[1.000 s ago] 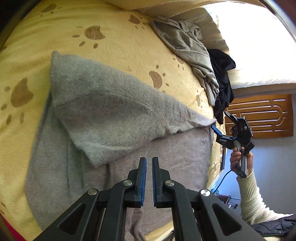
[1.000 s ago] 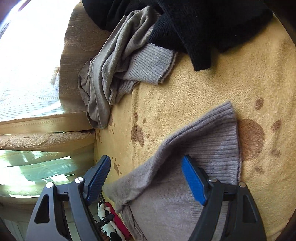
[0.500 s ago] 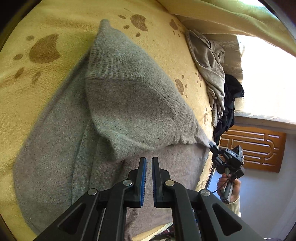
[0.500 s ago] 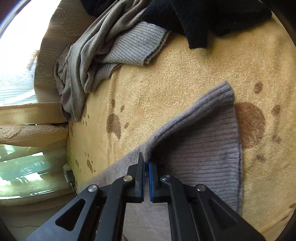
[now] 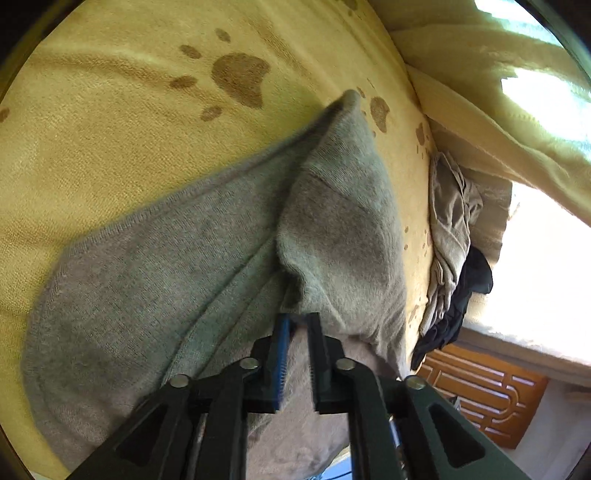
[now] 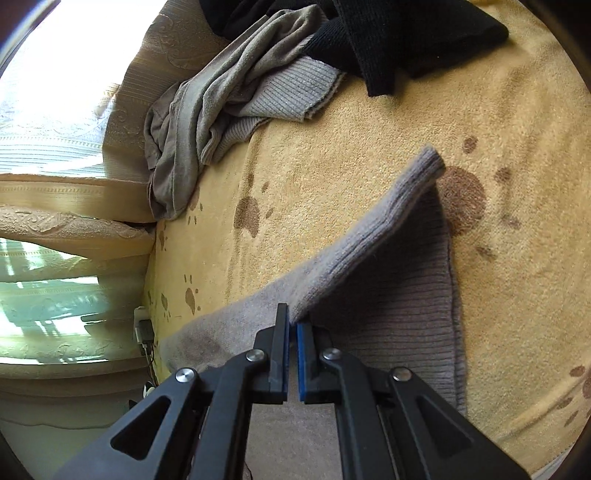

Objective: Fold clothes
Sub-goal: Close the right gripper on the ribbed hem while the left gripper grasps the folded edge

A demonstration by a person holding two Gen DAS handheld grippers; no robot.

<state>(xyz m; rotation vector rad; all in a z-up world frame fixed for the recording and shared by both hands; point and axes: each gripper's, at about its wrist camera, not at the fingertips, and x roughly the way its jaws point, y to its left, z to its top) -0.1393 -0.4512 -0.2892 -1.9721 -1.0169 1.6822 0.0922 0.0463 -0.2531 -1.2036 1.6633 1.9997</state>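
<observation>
A grey knit sweater [image 5: 166, 266] lies on a yellow paw-print blanket [image 5: 110, 110], with one flap [image 5: 340, 229] folded over its body. My left gripper [image 5: 297, 325] is at the flap's lower edge. Its jaws are opening, and the cloth edge sits at the tips without being pressed. In the right wrist view my right gripper [image 6: 291, 325] is shut on the sweater [image 6: 388, 295], pinching the edge of a raised fold that runs up to a ribbed corner [image 6: 430, 158].
A heap of grey-beige clothes [image 6: 221, 110] and a black garment [image 6: 406, 29] lies at the blanket's far edge [image 6: 369, 147], also visible as the heap [image 5: 450, 229] in the left view. A wooden lattice panel [image 5: 480, 398] and yellow curtain [image 5: 480, 92] stand beyond the bed.
The right gripper went from wide open to shut on the sweater's edge and drew the fold up. The left gripper rolled, came close to the flap's edge and parted its jaws.
</observation>
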